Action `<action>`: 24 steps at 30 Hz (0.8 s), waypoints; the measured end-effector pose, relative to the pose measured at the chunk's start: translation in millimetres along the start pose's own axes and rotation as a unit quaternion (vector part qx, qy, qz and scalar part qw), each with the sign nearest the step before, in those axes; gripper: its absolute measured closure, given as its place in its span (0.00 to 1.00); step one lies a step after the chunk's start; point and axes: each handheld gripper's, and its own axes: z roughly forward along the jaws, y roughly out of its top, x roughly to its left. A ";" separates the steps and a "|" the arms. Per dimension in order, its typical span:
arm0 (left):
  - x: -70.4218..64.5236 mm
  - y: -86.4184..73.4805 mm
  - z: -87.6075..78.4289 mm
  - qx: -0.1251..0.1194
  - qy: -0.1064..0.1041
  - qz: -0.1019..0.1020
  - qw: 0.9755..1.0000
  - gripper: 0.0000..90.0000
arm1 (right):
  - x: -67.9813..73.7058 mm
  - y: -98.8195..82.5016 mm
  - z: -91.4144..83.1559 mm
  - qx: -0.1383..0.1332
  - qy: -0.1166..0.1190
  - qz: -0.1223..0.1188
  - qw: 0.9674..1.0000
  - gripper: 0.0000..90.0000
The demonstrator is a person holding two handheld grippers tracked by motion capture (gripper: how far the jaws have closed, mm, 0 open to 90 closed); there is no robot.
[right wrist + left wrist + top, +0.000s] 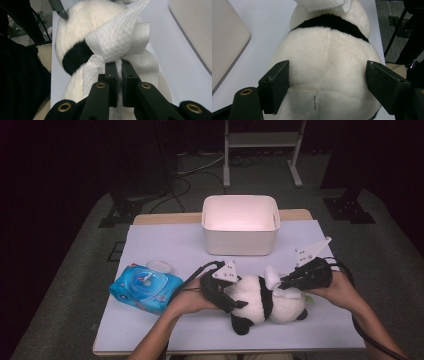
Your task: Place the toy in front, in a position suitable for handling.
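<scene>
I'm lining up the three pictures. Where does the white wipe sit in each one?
High view: white wipe on the panda, right of centre.
Left gripper view: top edge, a white corner.
Right gripper view: centre, pinched.
Shared landmark: the panda's black band.

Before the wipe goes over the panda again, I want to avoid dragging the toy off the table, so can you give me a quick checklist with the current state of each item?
1. Left hand-held gripper braces the plush panda: ok, both pads press into its rear.
2. Right hand-held gripper holds the white wet wipe: ok, jaws shut on a bunched fold.
3. Wipe lies against the panda: ok, it drapes over the white fur.
4. Panda is well onto the table: ok, though close to the near edge.
5. Blue wipe pack is out of the way: ok, off to the left.
6. White bin holds nothing: cannot tell, its floor is washed out.
</scene>
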 end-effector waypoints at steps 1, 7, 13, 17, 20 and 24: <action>-0.1 0.4 -0.5 -0.001 -0.002 -0.001 1.000 0.23 | -0.5 -4.3 -2.0 -0.002 0.001 0.004 1.000 0.94; -1.9 7.3 -3.2 0.005 -0.006 0.004 1.000 0.21 | 7.8 -15.1 5.5 -0.012 0.010 0.009 1.000 0.94; 0.4 14.0 1.2 0.015 -0.009 0.005 1.000 0.21 | 16.4 -10.9 9.3 -0.012 0.002 -0.004 1.000 0.94; 2.2 17.9 5.8 0.023 -0.011 0.005 1.000 0.21 | 19.9 -1.5 19.8 -0.014 0.030 -0.015 0.999 0.94; 3.4 16.5 6.9 0.031 -0.010 0.008 0.999 0.23 | 23.7 6.4 25.0 -0.003 0.017 -0.029 0.999 0.94; 2.6 15.1 7.6 0.024 -0.012 0.008 1.000 0.23 | 23.9 0.4 14.9 -0.006 0.009 -0.026 1.000 0.94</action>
